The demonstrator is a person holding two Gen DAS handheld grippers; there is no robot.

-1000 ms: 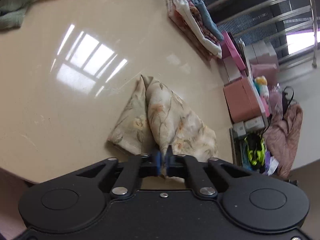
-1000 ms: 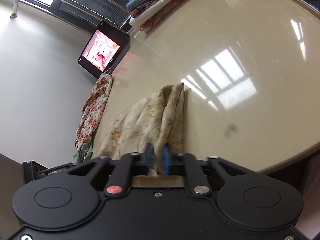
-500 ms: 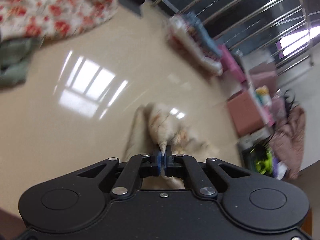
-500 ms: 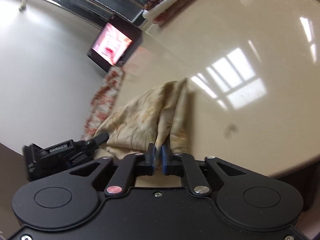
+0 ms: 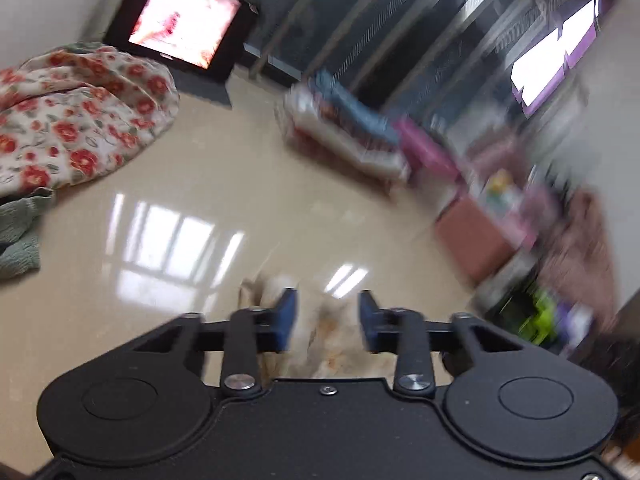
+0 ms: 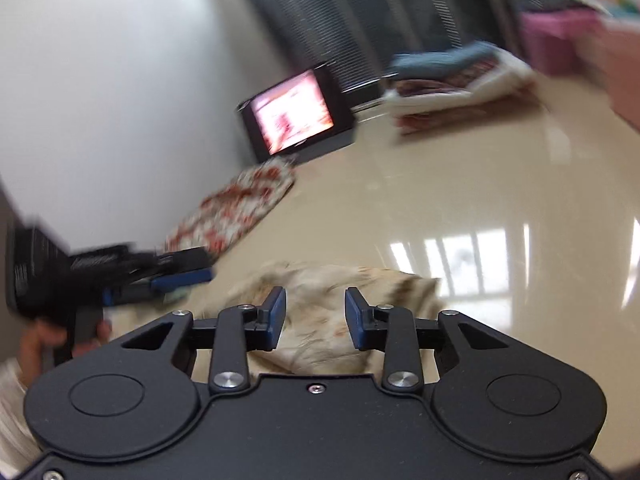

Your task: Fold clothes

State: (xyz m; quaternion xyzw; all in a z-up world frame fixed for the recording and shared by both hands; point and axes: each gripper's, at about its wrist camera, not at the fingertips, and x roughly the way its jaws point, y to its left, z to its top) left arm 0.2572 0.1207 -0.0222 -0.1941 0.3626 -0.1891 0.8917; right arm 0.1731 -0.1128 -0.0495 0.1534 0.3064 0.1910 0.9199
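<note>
White wall [image 6: 120, 80], lit screen [image 5: 184, 20], bright windows [image 5: 548, 68], glossy beige tabletop [image 5: 180, 200].

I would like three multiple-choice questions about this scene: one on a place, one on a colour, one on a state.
1. Where does the lit black screen stand?
A. On the glossy beige table, at its far edge
B. On the floor
C. On the wall

2. What colour are the flowers on the white floral cloth?
A. Blue
B. Red
C. Yellow

3. How does the right gripper stand over the folded beige leaf-print cloth?
A. Shut on it
B. Open
C. Out of sight

Key: 1 A, its base rests on the tabletop; 2 B, red blooms show; 3 B, a gap separates the pads.
</note>
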